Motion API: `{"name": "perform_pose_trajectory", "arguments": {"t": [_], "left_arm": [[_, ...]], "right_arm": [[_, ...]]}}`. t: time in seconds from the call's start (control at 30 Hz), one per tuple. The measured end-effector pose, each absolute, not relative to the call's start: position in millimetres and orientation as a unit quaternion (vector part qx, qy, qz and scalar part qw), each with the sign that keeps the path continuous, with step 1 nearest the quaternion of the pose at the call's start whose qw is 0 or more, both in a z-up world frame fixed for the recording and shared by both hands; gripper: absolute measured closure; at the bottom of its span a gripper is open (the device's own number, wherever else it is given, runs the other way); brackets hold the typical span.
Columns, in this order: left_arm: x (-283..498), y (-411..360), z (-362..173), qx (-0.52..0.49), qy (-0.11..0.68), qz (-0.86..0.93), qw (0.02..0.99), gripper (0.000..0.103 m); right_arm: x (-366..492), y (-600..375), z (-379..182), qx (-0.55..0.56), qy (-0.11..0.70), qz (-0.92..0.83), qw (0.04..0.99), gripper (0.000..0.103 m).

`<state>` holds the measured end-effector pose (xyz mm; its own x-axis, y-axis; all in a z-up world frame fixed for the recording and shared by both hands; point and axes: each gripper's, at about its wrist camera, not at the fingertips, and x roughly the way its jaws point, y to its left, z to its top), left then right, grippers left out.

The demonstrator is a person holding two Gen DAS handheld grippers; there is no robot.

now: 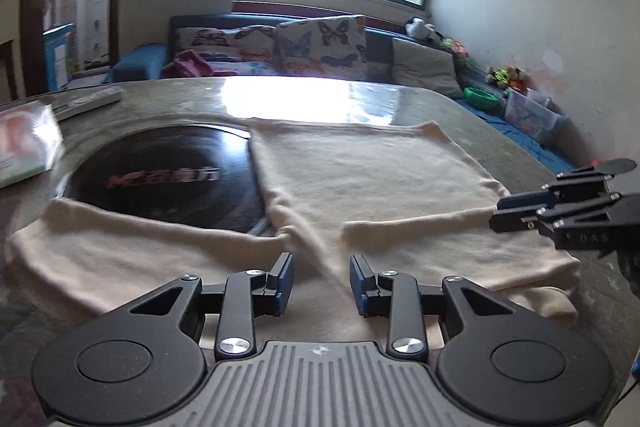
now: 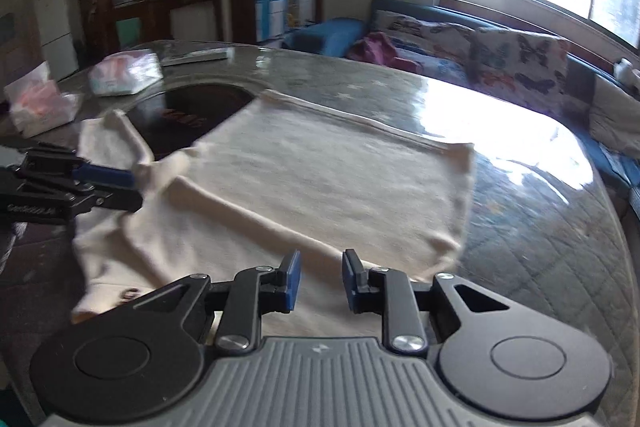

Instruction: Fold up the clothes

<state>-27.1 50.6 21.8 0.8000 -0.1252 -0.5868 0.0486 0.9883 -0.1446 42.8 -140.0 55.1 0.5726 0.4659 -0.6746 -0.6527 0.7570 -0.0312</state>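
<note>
A cream long-sleeved garment lies spread flat on the round table, one sleeve stretched out to the left. It also shows in the right wrist view. My left gripper is open and empty, low over the garment's near edge. My right gripper is open and empty over the near right part of the garment. The right gripper shows at the right edge of the left wrist view. The left gripper shows at the left of the right wrist view, beside the sleeve fold.
A black induction hob is set in the table centre, partly under the garment. Tissue packs and a flat box lie at the far side. A sofa with butterfly cushions stands beyond the table under the window.
</note>
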Motion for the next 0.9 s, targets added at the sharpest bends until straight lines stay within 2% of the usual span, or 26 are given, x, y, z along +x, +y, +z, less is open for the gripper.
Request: {"name": "perform_pose_trajectory", "arguments": {"t": [0.37, 0.5, 0.73, 0.87, 0.9], "left_arm": [[-49.0, 128.2, 24.9, -0.097, 0.297, 0.132, 0.941, 0.067], [-51.2, 154.1, 22.9, -0.110, 0.294, 0.191, 0.930, 0.063], [-35.8, 177.3, 17.6, -0.130, 0.295, 0.240, 0.916, 0.063], [-28.7, 185.0, 11.5, -0.146, 0.298, 0.249, 0.910, 0.065], [-27.7, 184.3, 10.6, -0.140, 0.298, 0.251, 0.910, 0.070]], "right_arm": [[22.0, -56.1, 38.9, -0.196, 0.328, 0.416, 0.825, 0.081], [18.2, -51.9, 40.6, -0.202, 0.323, 0.421, 0.823, 0.081], [18.3, -68.2, 59.9, -0.177, 0.307, 0.407, 0.842, 0.080], [16.1, -79.7, 65.7, -0.168, 0.303, 0.397, 0.850, 0.080], [15.3, -82.7, 66.6, -0.167, 0.303, 0.394, 0.852, 0.080]]}}
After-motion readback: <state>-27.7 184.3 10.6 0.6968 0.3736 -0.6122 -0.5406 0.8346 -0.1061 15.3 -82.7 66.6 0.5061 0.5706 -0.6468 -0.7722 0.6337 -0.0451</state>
